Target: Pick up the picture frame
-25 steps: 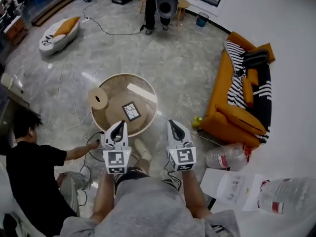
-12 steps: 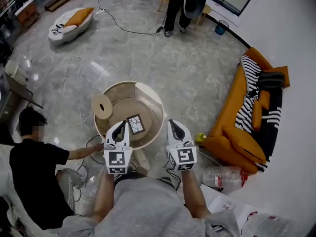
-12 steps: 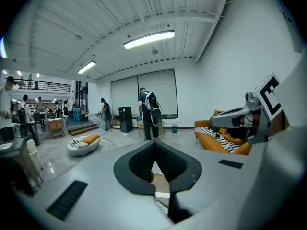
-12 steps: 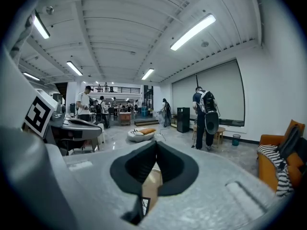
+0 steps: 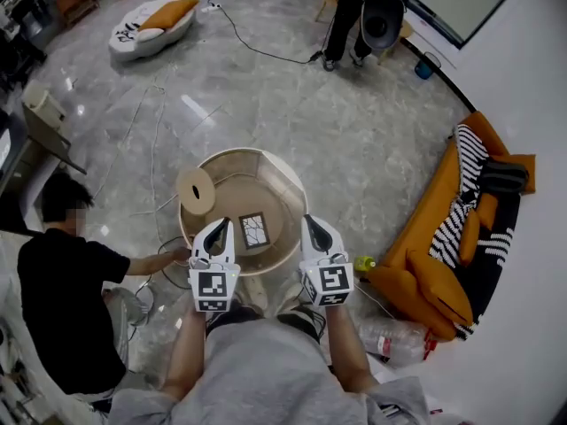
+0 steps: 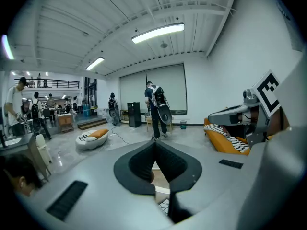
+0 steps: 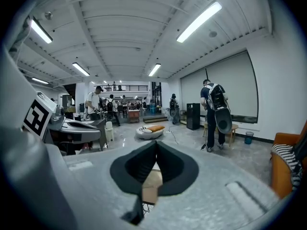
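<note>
Head view shows the picture frame (image 5: 254, 231) lying flat on the round counter (image 5: 235, 204), on the side nearest the person, its glass showing a pale pattern of dark lines. It lies ahead of both pairs of fingers and in the gap between them, somewhat closer to the left gripper (image 5: 218, 227) than to the right gripper (image 5: 311, 223), so my guess is that the left is the handier one for the pickup. The frame looks close to square and is turned a little askew; its slightly longer side seems to run away from the person, though at this size I cannot be sure. Both pairs of fingers are clenched on nothing, the left gripper view and the right gripper view each showing the dark pads pressed together with only a slit between them, so they would have to part before closing on an edge. In both gripper views the gripper's own body covers nearly all of the counter, leaving just a sliver of tan top and a scrap of the lined pattern below the fingers. A flat roll (image 5: 196, 187) with a hole stands at the counter's left rim, apart from the frame.
</note>
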